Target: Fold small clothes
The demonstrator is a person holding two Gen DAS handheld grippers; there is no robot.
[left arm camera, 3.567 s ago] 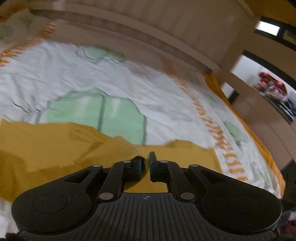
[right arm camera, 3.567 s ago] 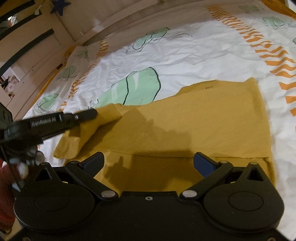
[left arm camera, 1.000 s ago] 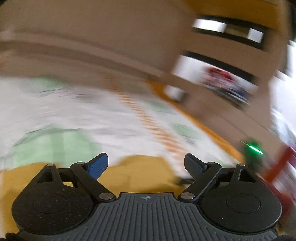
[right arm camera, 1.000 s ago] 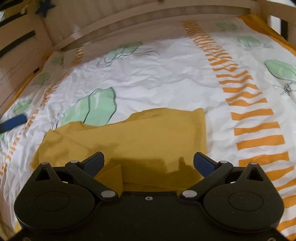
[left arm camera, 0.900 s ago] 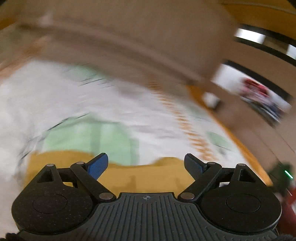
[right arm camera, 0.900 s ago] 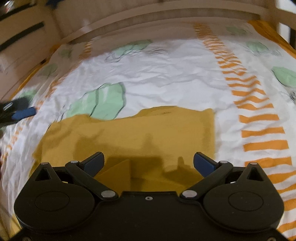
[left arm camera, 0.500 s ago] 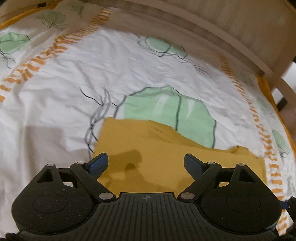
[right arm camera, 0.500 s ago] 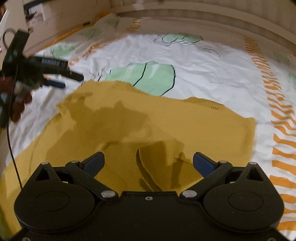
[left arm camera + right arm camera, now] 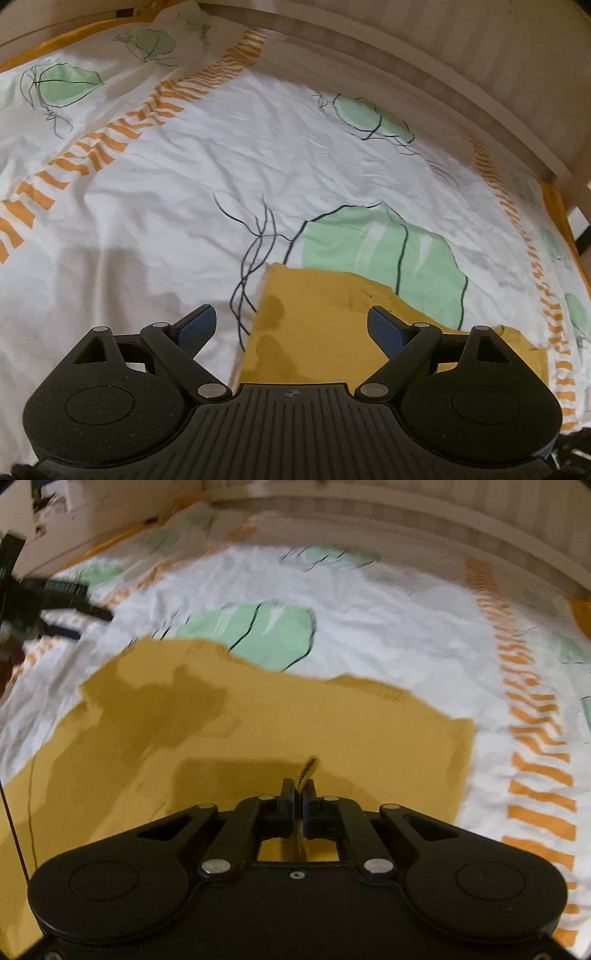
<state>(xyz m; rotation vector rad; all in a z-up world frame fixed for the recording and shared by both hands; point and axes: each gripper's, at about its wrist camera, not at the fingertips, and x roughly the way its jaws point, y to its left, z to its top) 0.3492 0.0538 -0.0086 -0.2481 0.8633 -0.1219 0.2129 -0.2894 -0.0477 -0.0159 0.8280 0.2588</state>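
A mustard-yellow garment (image 9: 258,731) lies spread on a white bedsheet (image 9: 388,627) printed with green leaves and orange stripes. My right gripper (image 9: 298,790) is shut, pinching a raised fold of the yellow cloth near its front edge. In the left wrist view the same mustard-yellow garment (image 9: 317,325) shows its left corner between and just beyond the fingers of my left gripper (image 9: 291,325), which stands open over it, the pads clear of the cloth. In the right wrist view the left gripper (image 9: 74,602) appears blurred at far left, beside the garment's left edge.
A pale wooden bed rail (image 9: 461,85) curves round the far side of the mattress. The bedsheet (image 9: 166,206) stretches wide to the left and beyond the garment. Orange stripes (image 9: 532,720) run down the right side.
My right gripper has gone from wide open to shut, gathering a fold of the yellow cloth. The left gripper has swung round and down to the garment's left corner, still open.
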